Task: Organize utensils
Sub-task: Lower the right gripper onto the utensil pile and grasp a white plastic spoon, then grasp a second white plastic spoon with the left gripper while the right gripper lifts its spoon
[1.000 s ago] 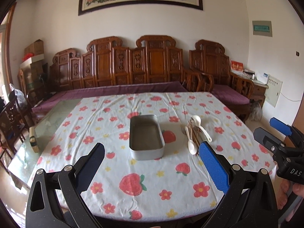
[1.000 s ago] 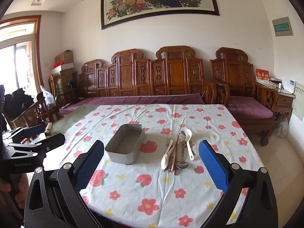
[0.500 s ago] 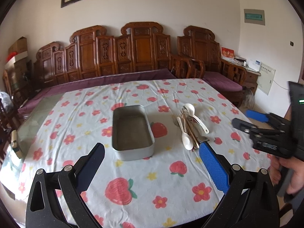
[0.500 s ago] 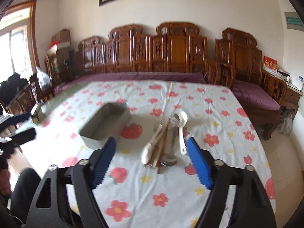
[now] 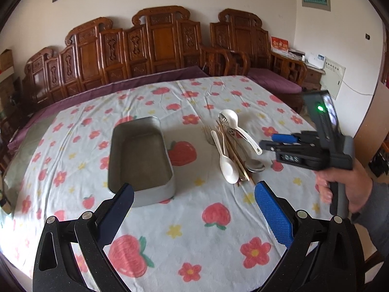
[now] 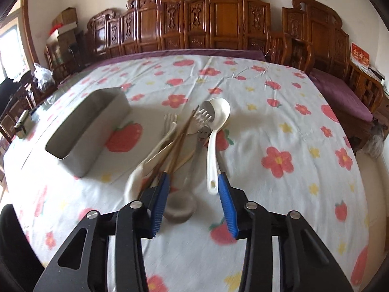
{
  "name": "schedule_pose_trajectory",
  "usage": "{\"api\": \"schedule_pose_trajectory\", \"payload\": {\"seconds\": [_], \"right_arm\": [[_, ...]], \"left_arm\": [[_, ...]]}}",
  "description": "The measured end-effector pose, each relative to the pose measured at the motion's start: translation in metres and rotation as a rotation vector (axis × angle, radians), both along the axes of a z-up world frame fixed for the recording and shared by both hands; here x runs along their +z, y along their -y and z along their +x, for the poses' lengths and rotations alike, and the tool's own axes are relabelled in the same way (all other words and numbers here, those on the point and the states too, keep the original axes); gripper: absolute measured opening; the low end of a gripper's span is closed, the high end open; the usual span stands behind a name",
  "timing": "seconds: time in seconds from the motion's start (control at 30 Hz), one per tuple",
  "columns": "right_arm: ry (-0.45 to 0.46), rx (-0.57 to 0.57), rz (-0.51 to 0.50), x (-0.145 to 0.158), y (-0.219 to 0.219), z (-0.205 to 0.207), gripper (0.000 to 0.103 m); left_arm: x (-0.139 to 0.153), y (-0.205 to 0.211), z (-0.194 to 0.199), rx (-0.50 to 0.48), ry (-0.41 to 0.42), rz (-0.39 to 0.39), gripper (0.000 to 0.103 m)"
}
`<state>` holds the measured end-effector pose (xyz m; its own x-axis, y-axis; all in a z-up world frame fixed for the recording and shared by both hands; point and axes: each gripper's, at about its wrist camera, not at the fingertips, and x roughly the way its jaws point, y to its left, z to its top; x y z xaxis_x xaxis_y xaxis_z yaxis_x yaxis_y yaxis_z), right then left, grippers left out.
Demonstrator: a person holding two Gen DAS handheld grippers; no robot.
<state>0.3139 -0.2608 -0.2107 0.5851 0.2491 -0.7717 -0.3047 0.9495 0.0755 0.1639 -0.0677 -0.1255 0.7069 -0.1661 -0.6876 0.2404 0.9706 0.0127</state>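
Observation:
A grey metal tray (image 5: 139,155) (image 6: 90,131) sits empty on the flowered tablecloth. To its right lies a pile of utensils (image 5: 233,146) (image 6: 184,136): two white spoons, a metal spoon (image 6: 181,205), forks and chopsticks. My right gripper (image 6: 192,192) is open, partly narrowed, low over the near end of the pile, its fingers either side of the metal spoon's bowl. It shows in the left wrist view (image 5: 279,141) just right of the pile. My left gripper (image 5: 194,205) is wide open and empty, near the tray's front corner.
A carved wooden bench (image 5: 155,46) with purple cushions runs behind the table. A small box (image 6: 23,124) sits at the table's left edge. The tablecloth (image 5: 194,231) lies bare in front of the tray and pile.
Both grippers moved forward and down toward the table. The right gripper closed in on the utensil pile and its jaws narrowed. The left gripper came nearer the tray.

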Motion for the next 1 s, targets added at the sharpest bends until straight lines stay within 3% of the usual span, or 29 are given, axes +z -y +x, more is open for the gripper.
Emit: {"api": "schedule_pose_trajectory", "payload": {"seconds": [0.17,0.37,0.47,0.53,0.63,0.87,1.0], "right_arm": [[-0.048,-0.002,-0.007,-0.016,0.0,0.045,0.039],[-0.138,-0.032,0.034,-0.036,0.002,0.09,0.038],[-0.195,-0.056,0.043,-0.047,0.003,0.102,0.029],[-0.214,-0.063,0.063,-0.05,0.005,0.105,0.015],[-0.213,-0.077,0.062,-0.049,0.008,0.105,0.009],[-0.169,-0.091,0.092,-0.032,0.032,0.078,0.005],[-0.138,-0.079,0.082,-0.021,0.04,0.054,0.005]], "left_arm": [[-0.009,0.008,0.021,-0.015,-0.026,-0.005,0.092],[-0.031,0.022,0.041,-0.041,-0.061,0.046,0.082],[-0.038,0.028,0.047,-0.056,-0.079,0.052,0.081],[-0.041,0.032,0.051,-0.061,-0.093,0.048,0.081],[-0.045,0.039,0.058,-0.065,-0.113,0.042,0.081],[-0.061,0.057,0.081,-0.084,-0.162,0.034,0.073],[-0.074,0.067,0.094,-0.085,-0.192,0.037,0.064]]}}
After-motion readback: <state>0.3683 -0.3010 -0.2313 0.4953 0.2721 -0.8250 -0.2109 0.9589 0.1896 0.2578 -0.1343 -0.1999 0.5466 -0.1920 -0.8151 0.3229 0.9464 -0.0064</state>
